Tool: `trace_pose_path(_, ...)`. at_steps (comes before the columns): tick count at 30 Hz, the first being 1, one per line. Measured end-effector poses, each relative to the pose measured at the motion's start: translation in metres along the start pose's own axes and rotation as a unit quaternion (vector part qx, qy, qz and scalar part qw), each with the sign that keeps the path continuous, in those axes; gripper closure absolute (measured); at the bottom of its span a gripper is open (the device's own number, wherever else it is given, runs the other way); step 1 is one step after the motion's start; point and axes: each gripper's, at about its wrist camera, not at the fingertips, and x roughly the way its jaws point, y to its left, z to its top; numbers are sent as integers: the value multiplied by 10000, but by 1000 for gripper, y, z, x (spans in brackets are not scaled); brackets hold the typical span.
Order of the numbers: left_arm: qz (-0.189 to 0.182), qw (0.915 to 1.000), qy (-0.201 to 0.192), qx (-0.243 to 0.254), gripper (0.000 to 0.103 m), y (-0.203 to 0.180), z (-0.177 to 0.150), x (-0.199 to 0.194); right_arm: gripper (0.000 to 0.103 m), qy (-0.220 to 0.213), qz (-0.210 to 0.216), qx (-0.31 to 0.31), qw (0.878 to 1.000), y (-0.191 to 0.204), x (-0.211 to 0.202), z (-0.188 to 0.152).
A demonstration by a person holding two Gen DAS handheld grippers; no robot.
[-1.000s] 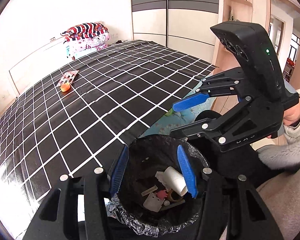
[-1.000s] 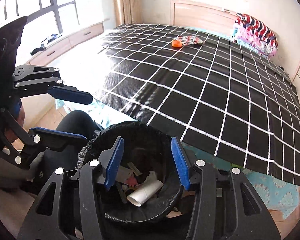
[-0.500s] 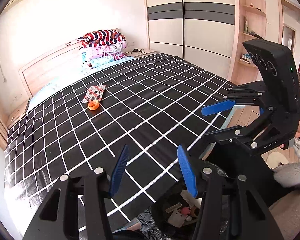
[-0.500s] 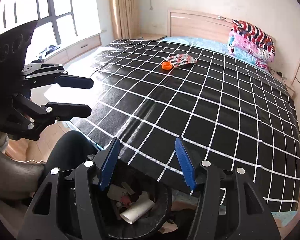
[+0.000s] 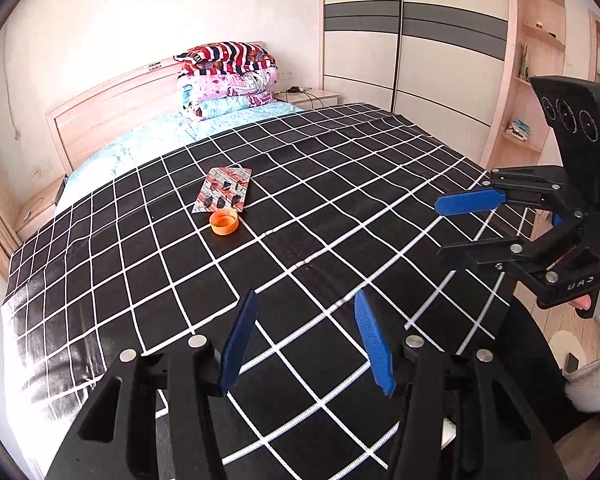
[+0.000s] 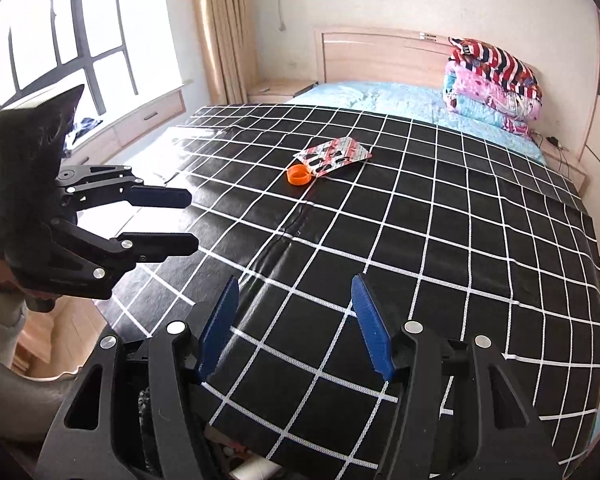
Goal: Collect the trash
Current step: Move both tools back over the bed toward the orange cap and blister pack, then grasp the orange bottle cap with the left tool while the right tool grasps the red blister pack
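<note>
An orange bottle cap (image 5: pixel 224 221) lies on the black checked cover of the bed, touching a silver-and-red blister pack (image 5: pixel 223 195) just beyond it. Both also show in the right wrist view: cap (image 6: pixel 299 174), pack (image 6: pixel 333 155). My left gripper (image 5: pixel 306 338) is open and empty above the near part of the cover. My right gripper (image 6: pixel 294 328) is open and empty too, and shows at the right of the left view (image 5: pixel 440 226). The left gripper appears at the left of the right view (image 6: pixel 192 220). The bin's black rim (image 6: pixel 144 404) peeks out below.
The black checked cover (image 5: pixel 340 216) spans the bed. Folded striped and pink quilts (image 5: pixel 228 80) are stacked at the headboard. A wardrobe (image 5: pixel 412 48) stands at the right, a window and low drawers (image 6: pixel 132 120) at the left. A bedside table (image 5: pixel 308 96) holds cables.
Both grippers have lifted away from the trash bin and swung up toward the bed. The bin has dropped almost out of view; the cap and pack are now nearer the centre.
</note>
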Motion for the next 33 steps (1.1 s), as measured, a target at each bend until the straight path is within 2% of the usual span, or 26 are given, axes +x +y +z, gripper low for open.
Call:
trace_pose_path(5, 160, 9998, 125, -66, 54, 21, 18, 26, 42, -92, -25, 154, 9998, -12, 13, 17)
trace_pose_path(10, 119, 9991, 262, -325, 54, 44, 30, 51, 41, -84, 25, 445, 9990, -28, 34, 37)
trace_pose_path(13, 111, 9990, 321, -298, 54, 51, 38, 64, 38, -84, 13, 557, 9984, -35, 47, 52)
trace_pose_path(24, 210, 9964, 567, -595, 54, 79, 52, 111, 38, 243, 414, 1364, 9895, -68, 111, 95)
trace_pose_path(28, 216, 9970, 549, -510, 54, 79, 53, 121, 38, 262, 326, 1475, 9882, -77, 123, 103)
trace_pose_path(30, 321, 9972, 517, -428, 55, 77, 53, 123, 38, 283, 264, 1528, 9875, -79, 129, 106)
trace_pose_path(33, 440, 9972, 466, -379, 67, 77, 54, 124, 38, 304, 255, 1541, 9873, -79, 132, 106)
